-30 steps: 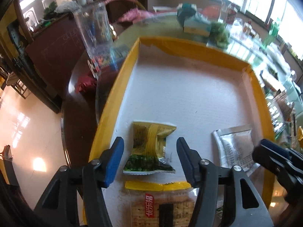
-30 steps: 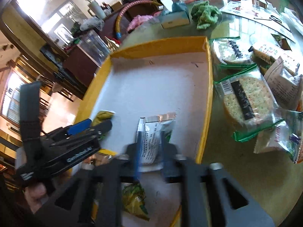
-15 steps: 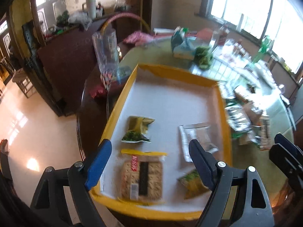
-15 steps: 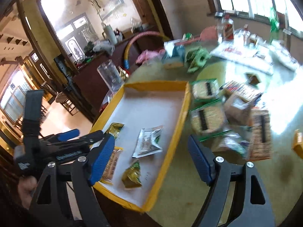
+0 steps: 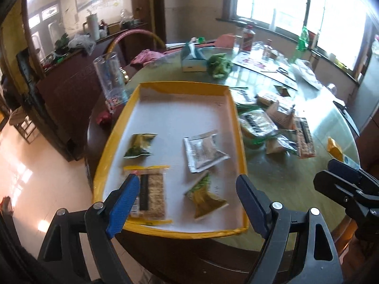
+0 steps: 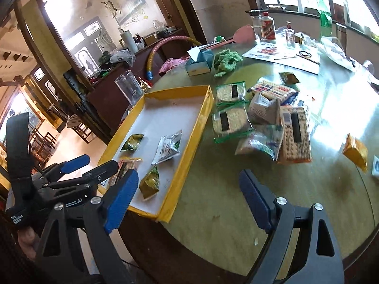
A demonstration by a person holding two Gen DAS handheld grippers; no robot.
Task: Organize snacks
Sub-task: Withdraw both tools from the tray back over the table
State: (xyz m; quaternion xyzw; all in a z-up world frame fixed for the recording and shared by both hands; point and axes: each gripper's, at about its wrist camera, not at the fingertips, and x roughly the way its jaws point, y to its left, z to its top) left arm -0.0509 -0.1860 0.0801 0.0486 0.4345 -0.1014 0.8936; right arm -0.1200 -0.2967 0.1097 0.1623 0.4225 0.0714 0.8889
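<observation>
A yellow-rimmed tray (image 5: 111, 142) (image 6: 201, 120) with a white floor lies on the round table. It holds a cracker pack (image 5: 151, 191), a silver packet (image 5: 203, 151) (image 6: 168, 146) and two green-yellow packets (image 5: 139, 144) (image 5: 206, 198). A heap of loose snack packs (image 6: 265, 123) (image 5: 272, 123) lies on the table right of the tray. My left gripper (image 5: 187, 203) is open and empty, held back above the tray's near edge. My right gripper (image 6: 189, 198) is open and empty, above the table's near edge.
A clear glass (image 5: 111, 80) stands left of the tray's far corner. A tissue box (image 6: 199, 62), a green cloth (image 6: 226, 61), bottles (image 6: 267, 28) and papers sit at the far side. An orange pack (image 6: 355, 151) lies at the right.
Both grippers have pulled back and up from the tray. The right gripper, shut around the silver packet earlier, has opened and left it in the tray.
</observation>
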